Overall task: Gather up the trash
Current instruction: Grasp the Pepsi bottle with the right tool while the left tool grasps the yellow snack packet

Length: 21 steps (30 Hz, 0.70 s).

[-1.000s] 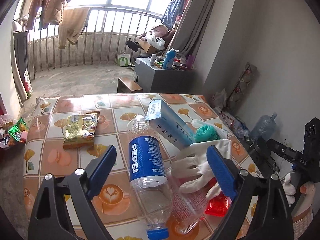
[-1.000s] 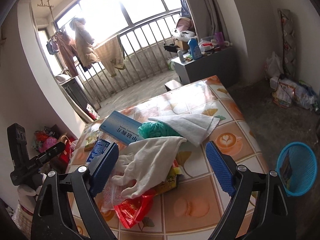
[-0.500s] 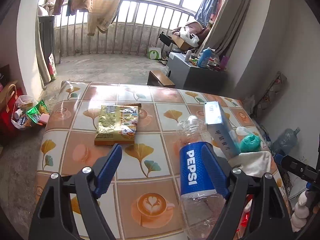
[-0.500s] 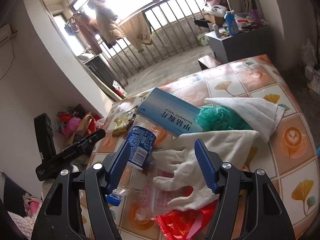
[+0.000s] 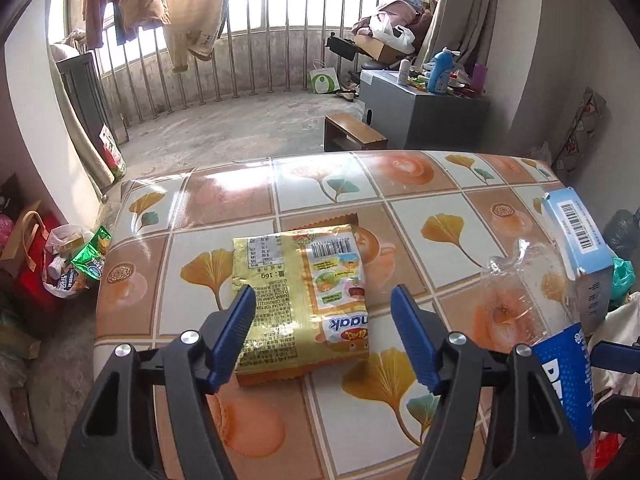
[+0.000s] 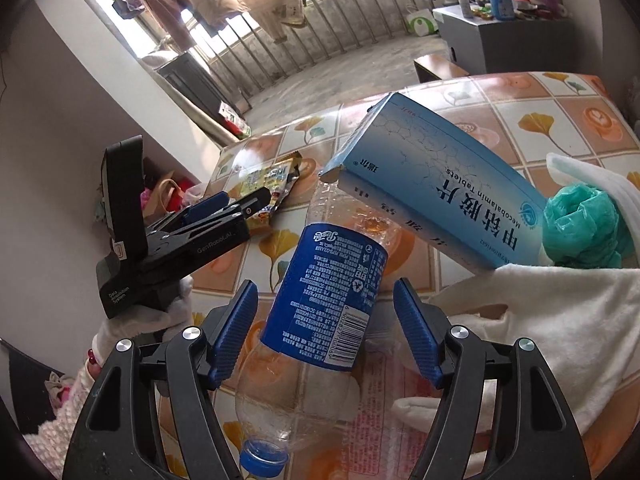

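Left tongs [image 5: 322,332], closing but not yet touching, straddle the snack wrapper [image 5: 300,300] flat on the worktop [image 5: 400,184]; right tongs [image 6: 325,330], opening, frame the plastic bottle [image 6: 320,312]: lower squarely, pinching wrapper edge and labelled midsection.

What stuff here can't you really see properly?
- Pepsi bottle: in the left wrist view the picture's right edge and the gripper frame cut it off; only part of the label shows.
- Medicine box: its far end is buried behind the green bag in the right wrist view.
- Red wrapper: only a corner shows, lower right of the left wrist view.
- Snack packet: small print too tiny to read.
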Each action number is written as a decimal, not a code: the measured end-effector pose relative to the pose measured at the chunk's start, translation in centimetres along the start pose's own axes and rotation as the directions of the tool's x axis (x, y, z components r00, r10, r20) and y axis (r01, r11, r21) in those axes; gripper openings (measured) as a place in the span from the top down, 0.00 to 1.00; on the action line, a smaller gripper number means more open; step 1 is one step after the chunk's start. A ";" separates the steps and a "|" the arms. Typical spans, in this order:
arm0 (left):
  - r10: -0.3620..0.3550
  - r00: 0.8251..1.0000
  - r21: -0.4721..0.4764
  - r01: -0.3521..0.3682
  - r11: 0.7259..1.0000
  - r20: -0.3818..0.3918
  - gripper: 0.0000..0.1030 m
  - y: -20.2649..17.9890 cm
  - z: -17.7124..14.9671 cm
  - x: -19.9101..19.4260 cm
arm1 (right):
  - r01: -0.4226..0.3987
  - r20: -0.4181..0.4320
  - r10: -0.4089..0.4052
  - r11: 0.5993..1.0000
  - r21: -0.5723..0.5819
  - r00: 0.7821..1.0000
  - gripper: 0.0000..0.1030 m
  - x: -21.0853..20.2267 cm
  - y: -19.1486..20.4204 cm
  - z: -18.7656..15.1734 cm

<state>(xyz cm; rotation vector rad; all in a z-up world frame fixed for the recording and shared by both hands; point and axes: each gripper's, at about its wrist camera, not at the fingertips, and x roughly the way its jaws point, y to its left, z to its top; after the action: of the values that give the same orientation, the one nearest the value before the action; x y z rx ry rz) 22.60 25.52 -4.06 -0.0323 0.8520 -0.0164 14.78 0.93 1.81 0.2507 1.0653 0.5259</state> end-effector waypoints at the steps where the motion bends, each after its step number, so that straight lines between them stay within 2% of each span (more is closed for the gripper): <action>1: -0.011 1.000 -0.011 0.011 1.000 -0.013 0.36 0.3 0.0 0.6 | 0.011 -0.006 -0.011 1.000 -0.006 1.000 0.33 0.2 0.1 0.0; 8: -0.014 0.999 0.006 0.015 1.000 -0.049 0.37 0.3 -0.8 1.9 | 0.034 -0.053 -0.034 0.999 -0.003 0.998 0.31 1.5 0.5 0.2; 12: 0.014 0.998 0.013 -0.013 1.000 -0.061 0.40 0.4 -0.6 2.2 | 0.036 -0.078 -0.036 0.999 0.007 0.996 0.31 2.7 0.6 0.3; 17: 0.027 0.998 0.015 -0.026 1.000 -0.064 0.47 0.5 -0.7 2.4 | 0.030 -0.113 -0.029 0.999 0.012 0.993 0.31 3.2 0.5 0.1; 21: 0.014 0.998 -0.004 -0.015 1.000 -0.057 0.59 1.0 -0.7 2.2 | 0.022 -0.121 -0.021 1.000 0.010 0.992 0.36 3.1 0.5 0.1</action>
<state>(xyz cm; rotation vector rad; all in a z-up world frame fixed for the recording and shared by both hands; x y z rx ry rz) 23.55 26.45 -6.18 -0.0300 0.9089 -0.0019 15.87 2.95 -0.30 0.2196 1.1881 0.5207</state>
